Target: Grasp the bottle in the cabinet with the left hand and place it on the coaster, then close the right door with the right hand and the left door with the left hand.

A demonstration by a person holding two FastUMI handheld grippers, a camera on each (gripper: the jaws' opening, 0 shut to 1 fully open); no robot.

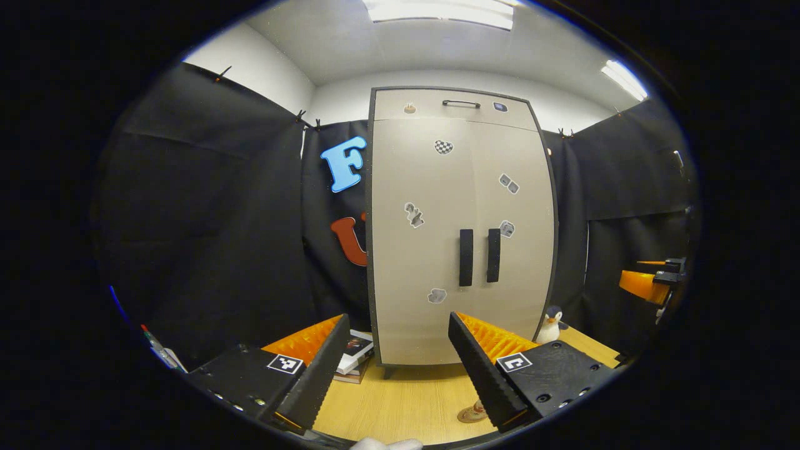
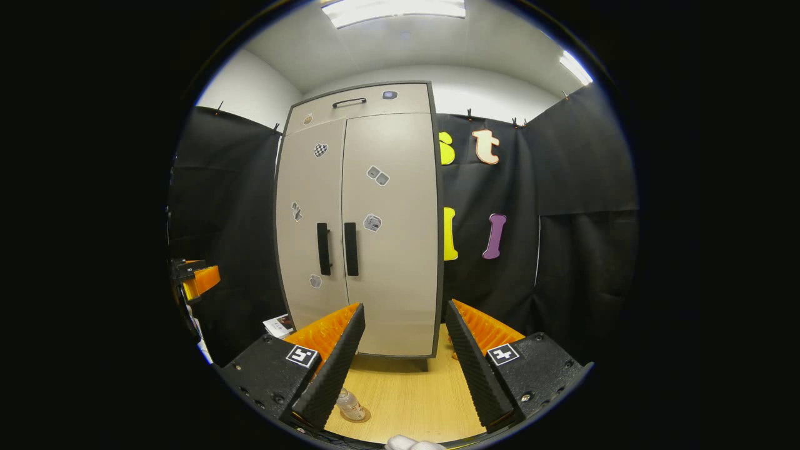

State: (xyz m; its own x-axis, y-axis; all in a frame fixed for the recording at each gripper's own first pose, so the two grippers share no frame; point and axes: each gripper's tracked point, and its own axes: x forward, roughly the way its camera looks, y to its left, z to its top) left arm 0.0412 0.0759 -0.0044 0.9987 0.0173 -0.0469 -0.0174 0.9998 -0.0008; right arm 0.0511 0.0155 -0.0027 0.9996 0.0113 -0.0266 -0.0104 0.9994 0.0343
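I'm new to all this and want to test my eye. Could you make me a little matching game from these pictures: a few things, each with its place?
Things:
1. bottle
2. penguin toy
3. books
4. curved handle

Places:
A. on the cabinet's top drawer
B. on the coaster
C. on the table, at the cabinet's right
D. at the cabinet's lower left corner

Pairs: 1-B, 2-C, 3-D, 4-A
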